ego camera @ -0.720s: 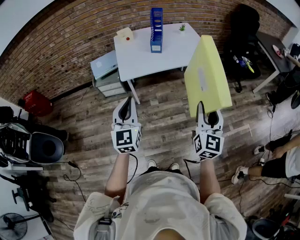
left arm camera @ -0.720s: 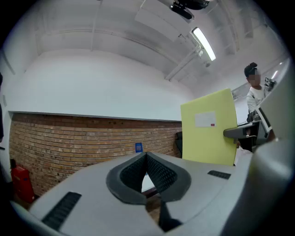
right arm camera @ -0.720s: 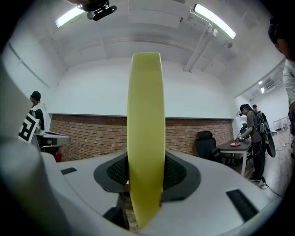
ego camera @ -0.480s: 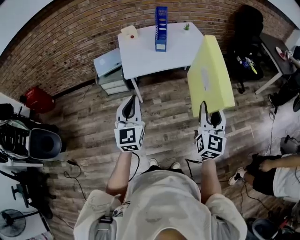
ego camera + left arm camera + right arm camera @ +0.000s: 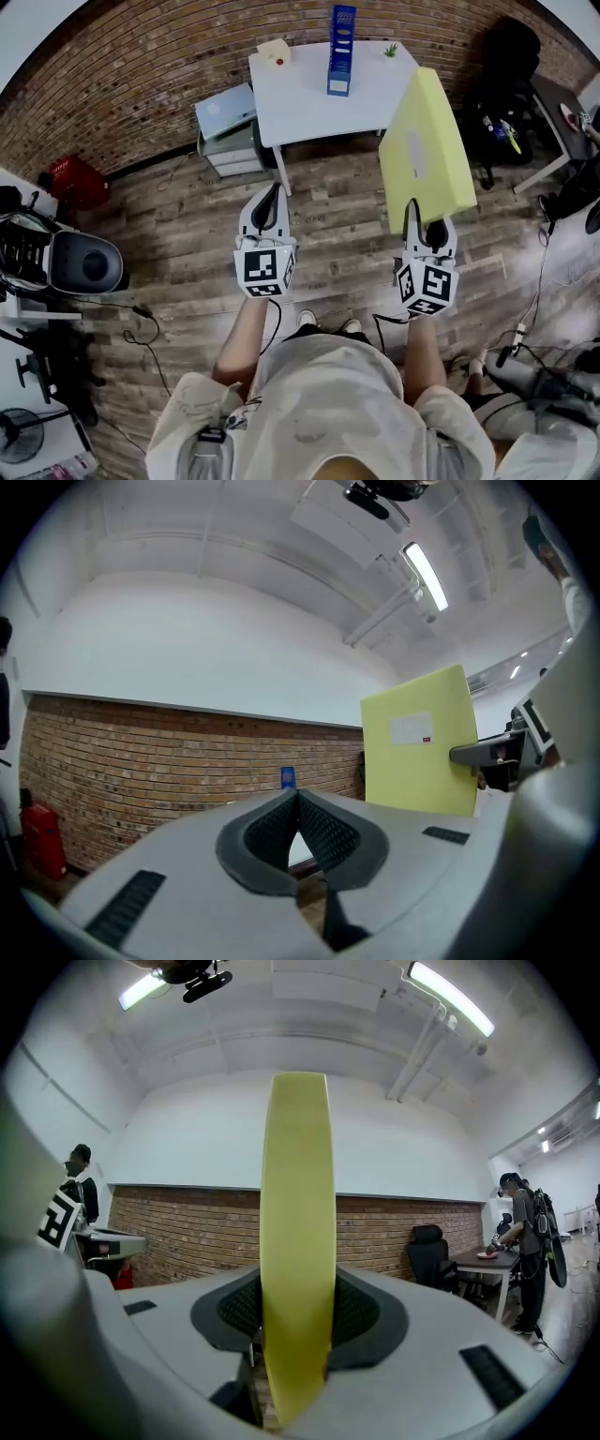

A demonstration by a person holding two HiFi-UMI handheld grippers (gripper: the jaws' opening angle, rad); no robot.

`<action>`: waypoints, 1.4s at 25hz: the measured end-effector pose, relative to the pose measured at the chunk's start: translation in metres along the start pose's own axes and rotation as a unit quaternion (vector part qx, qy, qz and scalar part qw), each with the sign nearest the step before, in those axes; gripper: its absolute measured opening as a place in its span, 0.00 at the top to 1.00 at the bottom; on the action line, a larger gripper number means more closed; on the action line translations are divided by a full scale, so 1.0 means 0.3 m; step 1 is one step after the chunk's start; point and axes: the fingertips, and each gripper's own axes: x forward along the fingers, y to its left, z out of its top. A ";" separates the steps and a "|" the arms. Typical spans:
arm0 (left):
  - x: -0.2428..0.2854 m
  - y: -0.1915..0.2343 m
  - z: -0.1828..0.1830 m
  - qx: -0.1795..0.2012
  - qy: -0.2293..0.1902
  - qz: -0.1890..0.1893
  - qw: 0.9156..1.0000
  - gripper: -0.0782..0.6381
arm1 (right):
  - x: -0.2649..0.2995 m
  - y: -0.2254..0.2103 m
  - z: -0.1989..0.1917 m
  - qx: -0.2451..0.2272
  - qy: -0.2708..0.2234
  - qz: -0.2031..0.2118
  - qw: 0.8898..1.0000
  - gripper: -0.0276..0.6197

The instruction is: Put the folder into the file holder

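Note:
A thick yellow folder [image 5: 427,150] with a pale label stands upright, edge-on in the right gripper view [image 5: 298,1232]. My right gripper [image 5: 424,217] is shut on its lower edge, pads pressed on both sides. In the left gripper view the same folder [image 5: 420,742] shows to the right. The blue file holder [image 5: 341,37] stands upright at the far side of the white table [image 5: 319,103], ahead of both grippers; it shows small above the left jaws [image 5: 288,777]. My left gripper [image 5: 270,204] is shut with nothing in it and hovers level over the wooden floor.
A small cream box [image 5: 274,52] and a little plant [image 5: 390,49] sit on the table. A grey drawer unit [image 5: 228,131] stands left of it. A black office chair [image 5: 511,84] and a desk are at the right, and machinery [image 5: 56,267] at the left.
The table, file holder and brick wall have shifted right and up in the head view. Both grippers hold their pose, the folder still gripped. The person at the lower right edge has moved.

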 end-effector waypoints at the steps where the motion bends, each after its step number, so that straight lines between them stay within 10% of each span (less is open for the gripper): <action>1: -0.003 0.013 -0.005 -0.001 0.001 0.000 1.000 0.87 | 0.005 0.016 0.000 -0.004 0.001 0.002 1.000 0.68; 35: 0.013 0.346 -0.133 -0.011 0.014 0.016 1.000 0.87 | 0.186 0.338 -0.041 -0.020 0.009 0.017 1.000 0.68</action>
